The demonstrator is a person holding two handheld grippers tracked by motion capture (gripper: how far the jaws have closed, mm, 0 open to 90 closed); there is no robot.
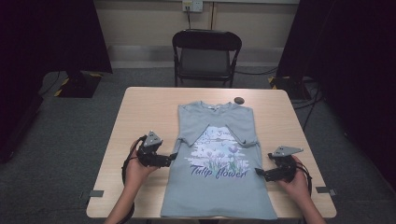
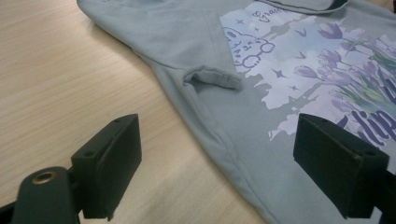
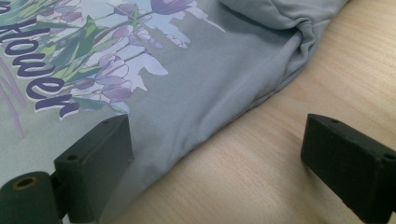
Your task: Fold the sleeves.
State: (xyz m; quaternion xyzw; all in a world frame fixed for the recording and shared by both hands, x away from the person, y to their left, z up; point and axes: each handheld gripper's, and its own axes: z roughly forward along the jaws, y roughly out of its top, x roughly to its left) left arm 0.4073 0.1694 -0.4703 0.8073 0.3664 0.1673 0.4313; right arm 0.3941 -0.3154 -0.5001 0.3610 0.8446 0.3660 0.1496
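A grey T-shirt (image 1: 217,163) with a purple tulip print lies flat on the wooden table (image 1: 140,116), both sleeves folded inward over the chest. My left gripper (image 1: 172,157) sits at the shirt's left edge, open, its jaws straddling the side seam (image 2: 219,140). At the shirt's right edge my right gripper (image 1: 258,172) is open too, one jaw over the fabric (image 3: 196,93) and one over bare wood. The left gripper (image 2: 217,175) and the right gripper (image 3: 217,170) hold nothing. The folded sleeve cuff (image 2: 215,79) lies just ahead of the left jaws.
A small dark round object (image 1: 239,100) rests on the table beyond the collar. A black folding chair (image 1: 205,56) stands behind the far table edge. Bare wood shows on both sides of the shirt.
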